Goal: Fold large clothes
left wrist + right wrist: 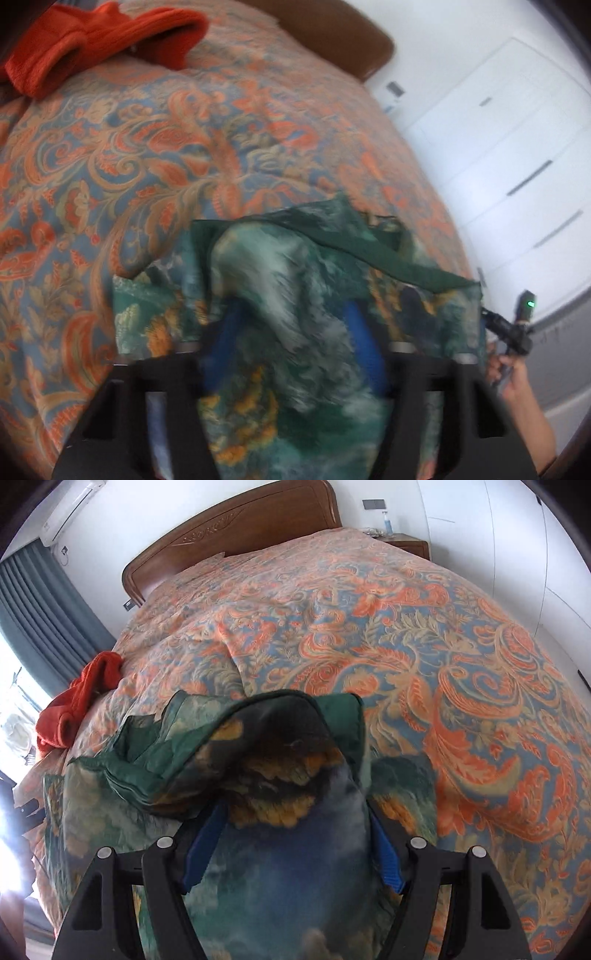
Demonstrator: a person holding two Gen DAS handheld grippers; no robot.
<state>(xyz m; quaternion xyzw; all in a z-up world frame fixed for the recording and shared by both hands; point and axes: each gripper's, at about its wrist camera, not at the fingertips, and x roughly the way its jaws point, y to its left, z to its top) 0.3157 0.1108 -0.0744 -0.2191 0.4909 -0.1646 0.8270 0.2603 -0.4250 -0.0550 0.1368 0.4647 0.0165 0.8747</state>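
A green garment [295,280] with an orange and white print lies bunched on the patterned bedspread [147,155]. In the blurred left wrist view it is heaped over my left gripper [291,317]. The blue fingers [225,332] stand wide apart, their tips hidden under the cloth. In the right wrist view the garment [258,753] drapes over my right gripper [291,808]. Those blue fingers [205,845] are spread too, and cloth lies loosely between them. Part of the right-hand tool [517,325] and the person's hand [517,380] show at the left view's right edge.
An orange-red knitted garment [81,701] lies crumpled at the bed's left side near the teal curtain [44,620]. A wooden headboard [236,520] and a nightstand [406,544] stand at the far end. White wardrobe doors [498,147] line the right.
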